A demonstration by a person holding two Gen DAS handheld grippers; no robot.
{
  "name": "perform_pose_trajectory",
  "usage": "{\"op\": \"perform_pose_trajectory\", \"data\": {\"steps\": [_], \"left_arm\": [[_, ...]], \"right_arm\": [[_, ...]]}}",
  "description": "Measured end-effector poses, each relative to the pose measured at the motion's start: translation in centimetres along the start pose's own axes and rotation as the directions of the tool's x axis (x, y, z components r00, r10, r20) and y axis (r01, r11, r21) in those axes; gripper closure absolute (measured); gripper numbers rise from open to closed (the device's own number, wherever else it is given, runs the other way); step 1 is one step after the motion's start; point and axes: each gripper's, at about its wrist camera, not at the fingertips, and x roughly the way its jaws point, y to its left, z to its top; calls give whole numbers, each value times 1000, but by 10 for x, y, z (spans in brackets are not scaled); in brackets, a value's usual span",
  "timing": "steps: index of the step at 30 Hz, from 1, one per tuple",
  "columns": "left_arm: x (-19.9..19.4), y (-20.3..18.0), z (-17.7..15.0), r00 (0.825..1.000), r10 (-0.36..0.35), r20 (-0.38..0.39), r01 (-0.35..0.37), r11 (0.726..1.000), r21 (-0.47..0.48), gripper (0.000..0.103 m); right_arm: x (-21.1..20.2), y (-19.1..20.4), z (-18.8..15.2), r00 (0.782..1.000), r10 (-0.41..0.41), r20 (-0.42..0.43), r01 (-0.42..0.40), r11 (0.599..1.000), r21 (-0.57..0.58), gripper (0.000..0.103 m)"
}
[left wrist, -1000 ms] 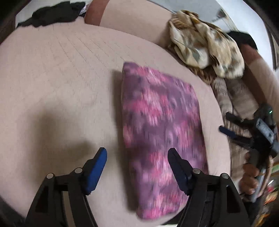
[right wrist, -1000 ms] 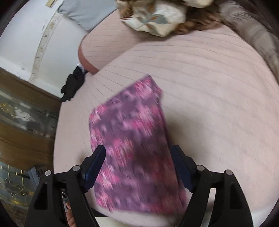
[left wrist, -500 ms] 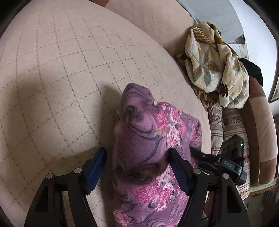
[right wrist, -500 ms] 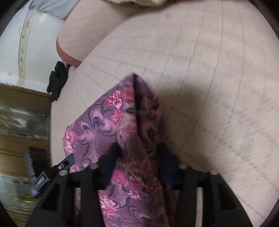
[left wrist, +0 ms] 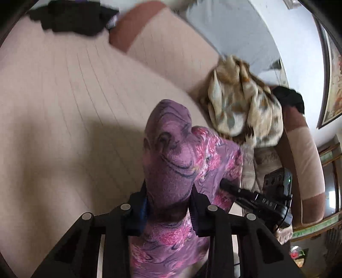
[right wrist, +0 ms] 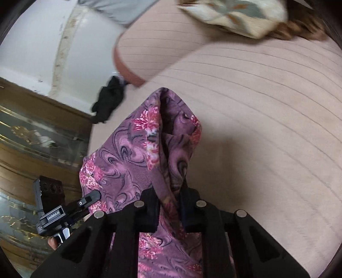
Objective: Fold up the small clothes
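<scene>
A purple cloth with pink flowers point(left wrist: 175, 154) hangs bunched between both grippers, lifted off the beige quilted cushion point(left wrist: 64, 102). My left gripper point(left wrist: 168, 201) is shut on one end of the cloth. My right gripper point(right wrist: 170, 198) is shut on the other end of the cloth point(right wrist: 136, 154). Each gripper shows in the other's view, the right gripper point(left wrist: 256, 198) at the lower right of the left wrist view and the left gripper point(right wrist: 64, 207) at the lower left of the right wrist view.
A cream patterned garment point(left wrist: 241, 102) is heaped against the sofa back, also at the top of the right wrist view point(right wrist: 239, 15). A black garment point(left wrist: 70, 19) lies at the cushion's far corner point(right wrist: 109, 100). A wooden cabinet point(right wrist: 32, 136) stands beyond the cushion edge.
Both grippers came down on the flat folded cloth, closed on its ends and raised it. The cloth now hangs bunched off the cushion.
</scene>
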Motion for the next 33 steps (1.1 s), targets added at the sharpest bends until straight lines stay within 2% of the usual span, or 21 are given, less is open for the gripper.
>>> {"op": "perform_pose_trajectory", "data": {"steps": [4,8,10,11,12,13,14,16,17,18,19,23,24,26,27,30,32,33], "left_arm": [[3,13,57,998,65,8,-65,997,34,70],[46,53,96,993,118,-24,-118,993,3,67],[72,79,102,983,170,-64,-173,984,-39,61],[85,94,104,970,224,-89,-230,971,-61,59],[91,103,103,964,246,-99,-253,965,-70,48],[89,112,99,971,220,-89,-228,970,-90,40],[81,116,94,978,200,-68,-206,972,-111,39],[63,117,81,979,200,-40,-203,974,-106,37],[51,114,71,978,207,-21,-208,974,-91,36],[43,110,64,976,220,-10,-220,972,-82,32],[37,103,54,970,243,-7,-243,968,-64,32],[10,84,-4,964,266,2,-266,964,-1,32],[8,84,-14,961,277,0,-277,961,1,32],[10,87,-42,952,306,-25,-306,952,-10,32],[10,93,-56,952,303,-27,-304,952,-25,32],[13,103,-77,948,315,-34,-317,947,-59,34],[16,101,-82,942,335,-14,-336,941,-47,37],[15,100,-82,944,329,-9,-329,943,-52,41]], "right_arm": [[39,36,31,1000,-12,-16,11,999,-44,89],[94,40,65,997,-59,-53,55,996,-70,88],[122,33,76,992,-99,-74,94,993,-73,87],[133,29,78,989,-123,-85,116,990,-80,87],[148,23,79,982,-156,-105,147,985,-86,83],[160,16,78,976,-182,-123,171,981,-88,79],[163,11,77,978,-168,-127,160,984,-74,73],[149,9,71,984,-136,-117,131,990,-48,71],[136,10,65,988,-117,-100,113,992,-49,64],[122,12,55,992,-103,-72,100,994,-53,45],[109,13,42,993,-109,-50,106,993,-52,37],[61,11,-40,993,-105,-52,99,990,-105,37],[58,7,-58,993,-101,-66,94,990,-102,40],[54,1,-89,991,-100,-90,94,993,-67,54],[53,-5,-100,990,-96,-101,92,995,-42,65],[48,-11,-112,993,-73,-90,70,997,-33,68],[54,-13,-113,993,-66,-94,63,997,-38,68],[56,-15,-115,993,-71,-92,68,997,-32,71]]}}
